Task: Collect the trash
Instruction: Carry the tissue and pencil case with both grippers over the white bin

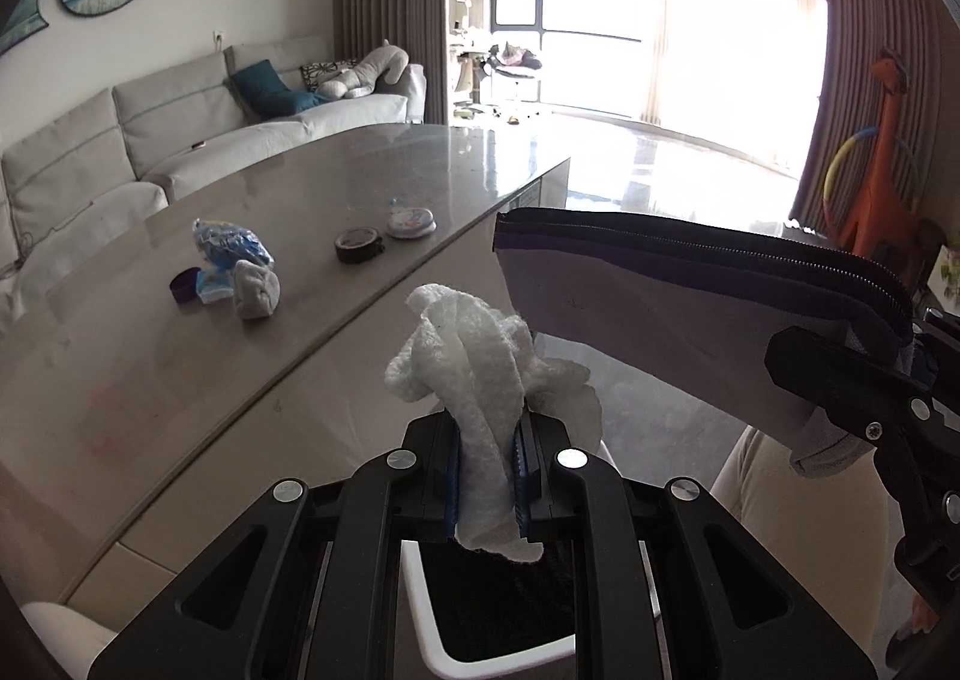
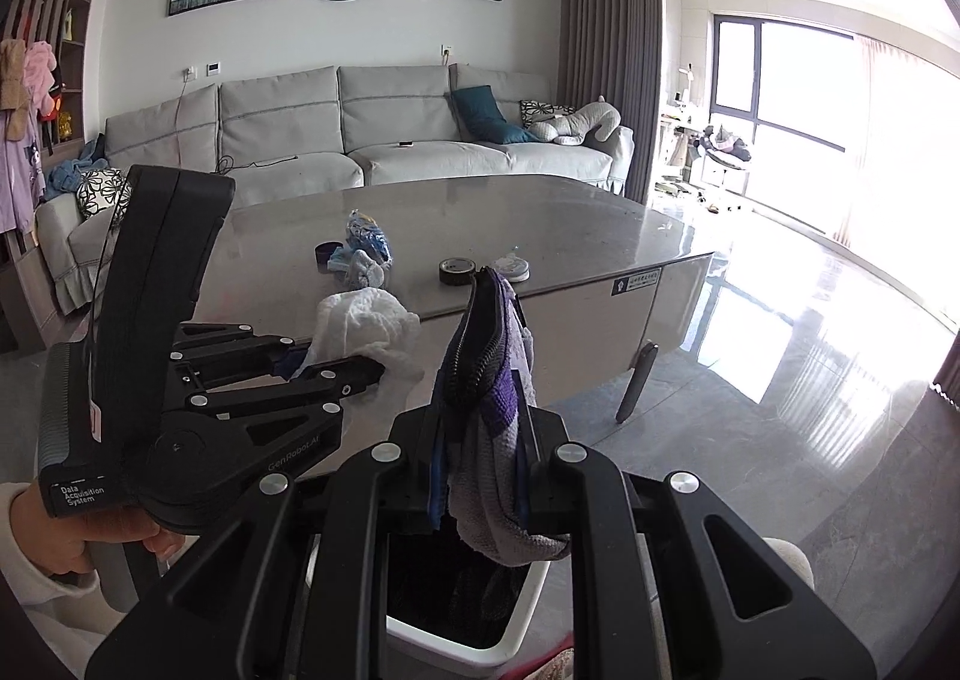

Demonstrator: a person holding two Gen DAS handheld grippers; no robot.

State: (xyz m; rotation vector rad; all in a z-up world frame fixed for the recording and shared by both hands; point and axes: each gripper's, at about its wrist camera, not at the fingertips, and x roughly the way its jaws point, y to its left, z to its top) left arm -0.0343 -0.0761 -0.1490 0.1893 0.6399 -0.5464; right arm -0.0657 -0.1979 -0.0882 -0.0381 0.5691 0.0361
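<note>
A: What's held?
B: A crumpled white paper towel [image 1: 480, 380], clamped in the left gripper [image 1: 487, 476] above the white bin [image 1: 432, 620]. The right gripper [image 2: 486, 476] pinches a grey-purple zippered pouch [image 2: 489, 380].
A: Around them?
B: A glossy grey table [image 1: 300, 188] carrying wrappers [image 1: 231, 245] and a tape roll [image 1: 357, 245]; beyond it a grey sofa [image 2: 390, 134].

A crumpled white paper towel [image 1: 480, 374] is pinched upright between the left gripper's [image 1: 487, 464] jaws, directly above the open white-rimmed waste bin [image 1: 498, 657] with its dark inside. Just beside it, also over the bin, a grey-and-purple zippered fabric pouch [image 2: 489, 380] stands on edge in the right gripper [image 2: 483, 470]. Beyond the bin, a crushed blue plastic wrapper [image 1: 231, 243], a grey paper wad [image 1: 257, 290] and a small purple cap [image 1: 185, 284] cluster on the grey tabletop [image 1: 312, 182].
</note>
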